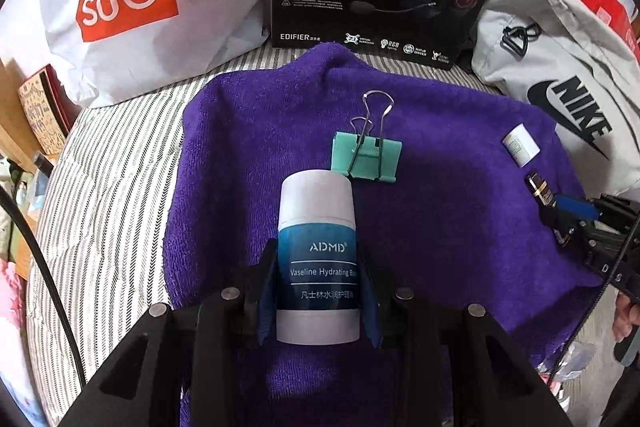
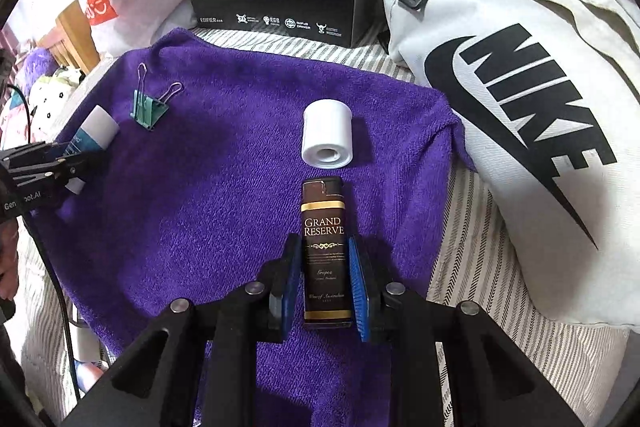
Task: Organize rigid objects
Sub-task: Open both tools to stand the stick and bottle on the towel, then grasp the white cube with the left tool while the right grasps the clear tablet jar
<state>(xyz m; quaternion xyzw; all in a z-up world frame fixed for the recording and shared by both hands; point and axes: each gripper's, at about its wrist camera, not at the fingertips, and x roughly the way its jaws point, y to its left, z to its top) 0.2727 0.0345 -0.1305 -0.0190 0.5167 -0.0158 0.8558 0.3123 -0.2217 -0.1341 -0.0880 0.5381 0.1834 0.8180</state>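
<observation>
My left gripper [image 1: 318, 291] clamps the Vaseline balm tube [image 1: 318, 255], my right gripper [image 2: 324, 283] the Grand Reserve lighter [image 2: 323, 251]; both over the purple towel [image 1: 440, 211], likely to line up beside the binder clip [image 1: 366, 157].

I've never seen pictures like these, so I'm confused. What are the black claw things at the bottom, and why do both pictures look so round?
Those are two hand-held grabbers, one in each of a person's hands. A tiny wide-eyed camera on each looks along its fingers, which bends the picture round. One view is from the left gripper, which squeezes a blue and white balm stick. The other is from the right gripper, which pinches a brown lighter. Below them lies a purple towel on a striped bed. On the towel rest a green binder clip and a small white roll.
</observation>
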